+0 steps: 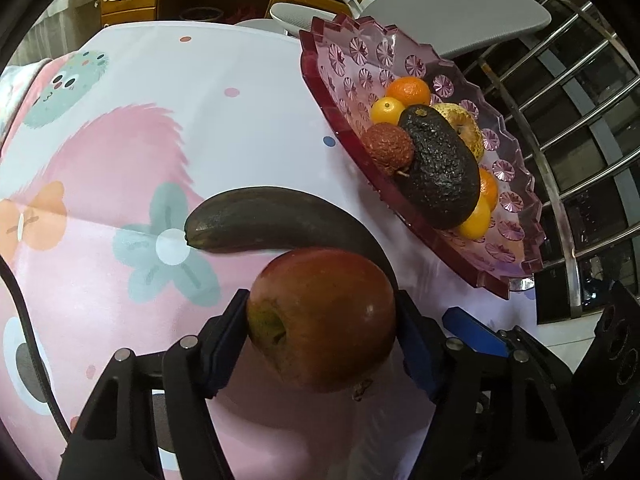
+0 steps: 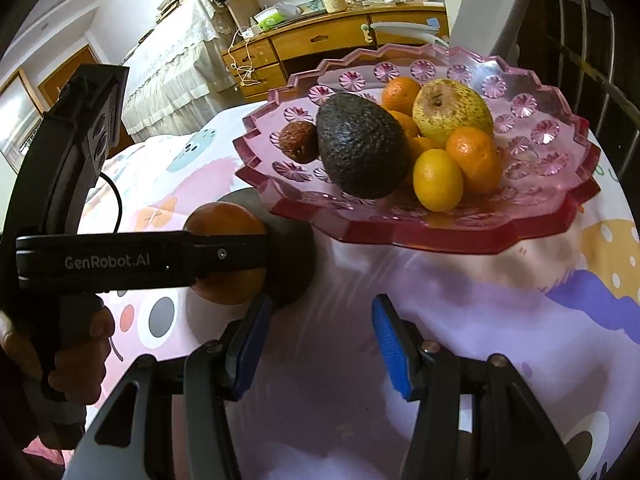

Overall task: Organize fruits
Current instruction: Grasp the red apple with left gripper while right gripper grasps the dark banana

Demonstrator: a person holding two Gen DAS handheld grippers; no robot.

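My left gripper (image 1: 322,316) is shut on a red apple (image 1: 320,320), just above the patterned tablecloth; the apple also shows in the right wrist view (image 2: 224,216), behind the left gripper's finger. A dark overripe banana (image 1: 276,224) lies on the cloth just beyond the apple. A pink cut-glass fruit bowl (image 1: 320,80) stands to the right, holding an avocado (image 1: 440,168), a lychee (image 1: 388,148), oranges (image 1: 408,92) and a pear (image 2: 452,108). My right gripper (image 2: 322,344) is open and empty, in front of the bowl (image 2: 440,236).
The table's edge runs near a metal railing (image 1: 580,120) on the right. A grey chair (image 1: 452,12) and a wooden desk (image 2: 320,40) stand behind the table. The person's hand (image 2: 60,356) holds the left gripper's handle.
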